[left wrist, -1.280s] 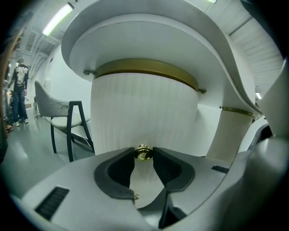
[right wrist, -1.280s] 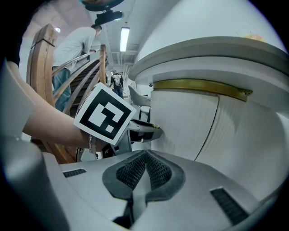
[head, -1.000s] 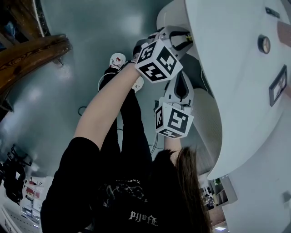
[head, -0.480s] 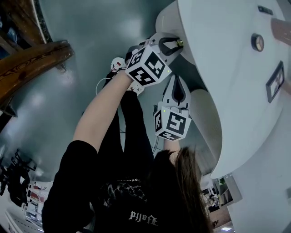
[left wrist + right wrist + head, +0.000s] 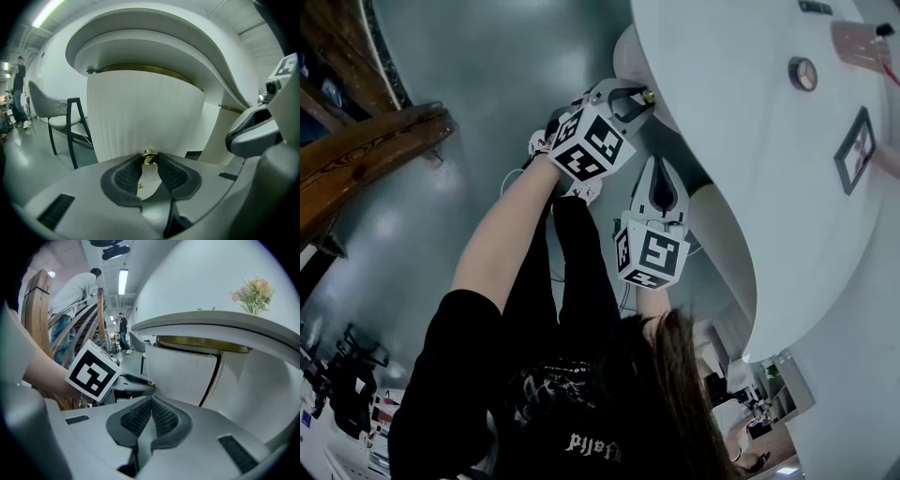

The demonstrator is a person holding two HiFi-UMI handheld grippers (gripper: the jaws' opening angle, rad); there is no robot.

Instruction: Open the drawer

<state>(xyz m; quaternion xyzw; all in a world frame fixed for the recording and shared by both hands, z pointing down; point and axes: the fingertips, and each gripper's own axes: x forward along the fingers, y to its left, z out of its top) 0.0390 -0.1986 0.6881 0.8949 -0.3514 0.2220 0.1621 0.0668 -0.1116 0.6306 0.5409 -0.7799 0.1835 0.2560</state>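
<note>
The white desk [image 5: 750, 141] has a drawer with a ribbed white front [image 5: 145, 117] and a small brass knob [image 5: 149, 158]. My left gripper [image 5: 150, 161] is shut on that knob, its pads pinching it from both sides. In the head view the left gripper [image 5: 636, 94] reaches under the desk's curved edge, with the knob [image 5: 648, 96] at its tips. In the right gripper view the drawer front [image 5: 183, 376] stands out from the desk body, with a dark gap along its side. My right gripper [image 5: 151, 404] is shut and empty, just beside and behind the left one [image 5: 136, 383].
A grey chair with black legs [image 5: 61, 122] stands left of the desk, and a person [image 5: 18, 89] stands farther off. A wooden stair railing [image 5: 366, 141] runs at the left. Flowers [image 5: 253, 294], a round object [image 5: 802, 73] and a frame [image 5: 855, 150] sit on the desk.
In the head view my left gripper has drawn a little to the left, away from the right one, still on the knob. The right gripper has stayed put.
</note>
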